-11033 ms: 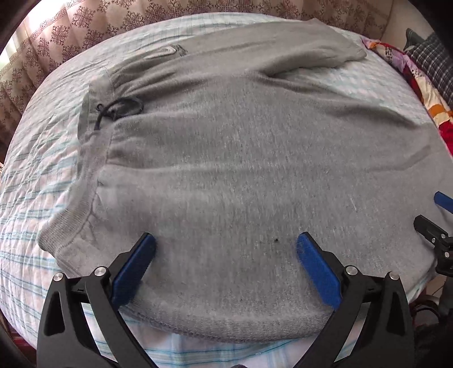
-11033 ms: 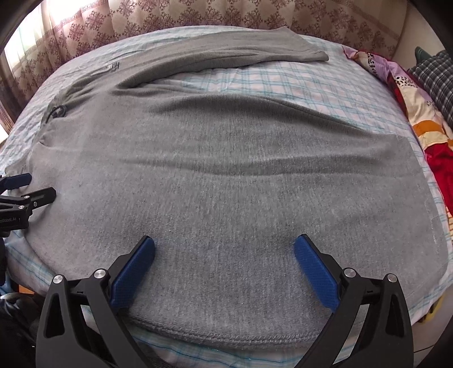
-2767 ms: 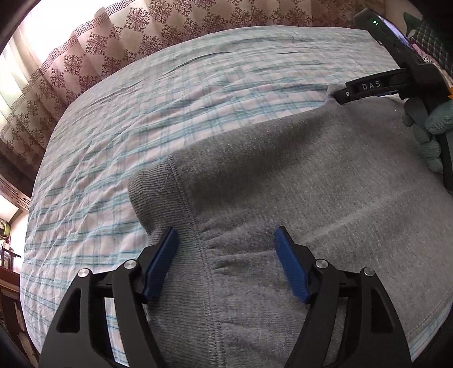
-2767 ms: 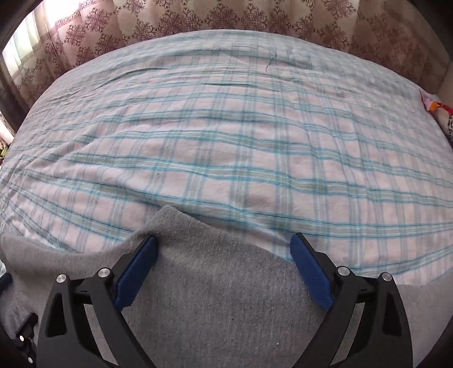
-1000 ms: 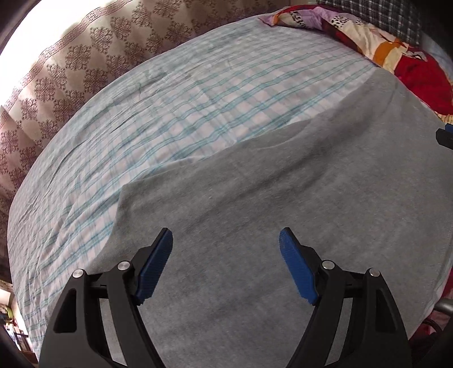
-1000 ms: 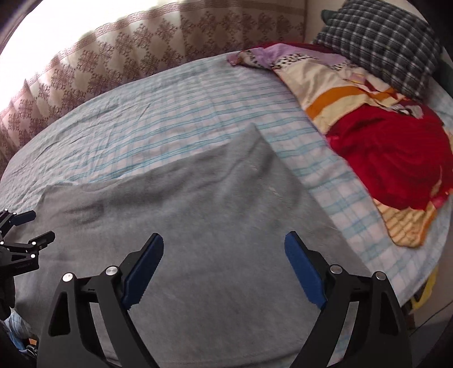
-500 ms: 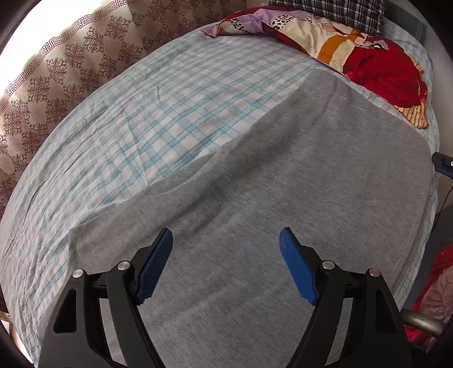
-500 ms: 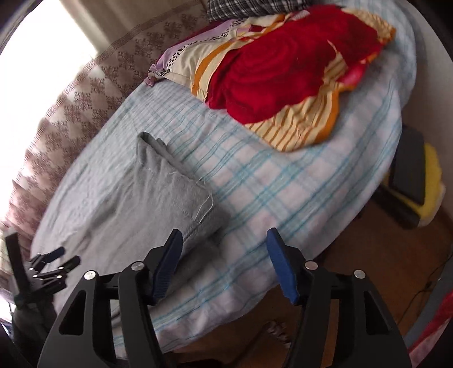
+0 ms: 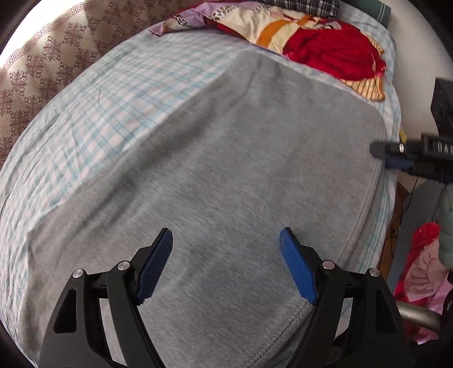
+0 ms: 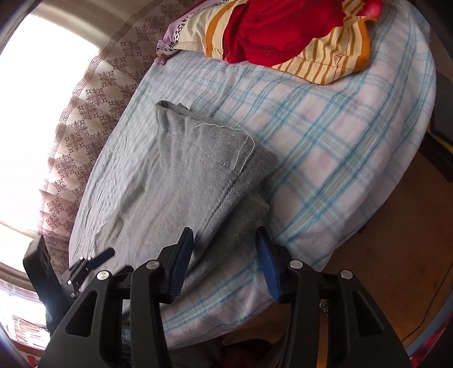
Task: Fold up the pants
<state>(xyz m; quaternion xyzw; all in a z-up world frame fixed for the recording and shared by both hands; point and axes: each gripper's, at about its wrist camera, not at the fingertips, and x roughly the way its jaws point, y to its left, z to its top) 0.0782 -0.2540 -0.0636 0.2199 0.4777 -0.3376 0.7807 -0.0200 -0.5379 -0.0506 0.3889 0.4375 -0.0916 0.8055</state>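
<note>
Bed with a pale blue-and-pink checked sheet [image 9: 119, 93] carrying everything; one bed, one sheet.

One pair of grey sweat-fabric pants [image 9: 226, 169], already doubled, lying flat across the near half of the bed. In the left wrist view, long axis running from about 8 o'clock up to 2 o'clock, stitched hem curving along the 4 o'clock edge by the mattress side.

One heap of red and striped orange-cream bedding [image 9: 325, 45] at 1 o'clock, well apart from the working edge; one dark checked pillow [image 9: 305, 4] beyond it.

Two claws. Left claw [image 9: 226, 263] hovering over mid-cloth, blue pads spread wide, nothing between them. Right claw [image 10: 223, 254] at the far end of the pants, pads narrowed to roughly half span, layered grey edge [image 10: 226, 203] lying between them; pads apparently not pressed home, so likely about to pinch rather than holding.

Deciding relation: pants end corner [image 10: 254, 153] straight ahead at 12 o'clock from the right claw, folded edge running along the claw's own line. Right claw nearer that end by far; left claw nearer the middle and waist side. Probable next fold: end carried toward 8 o'clock along the long axis.
</note>
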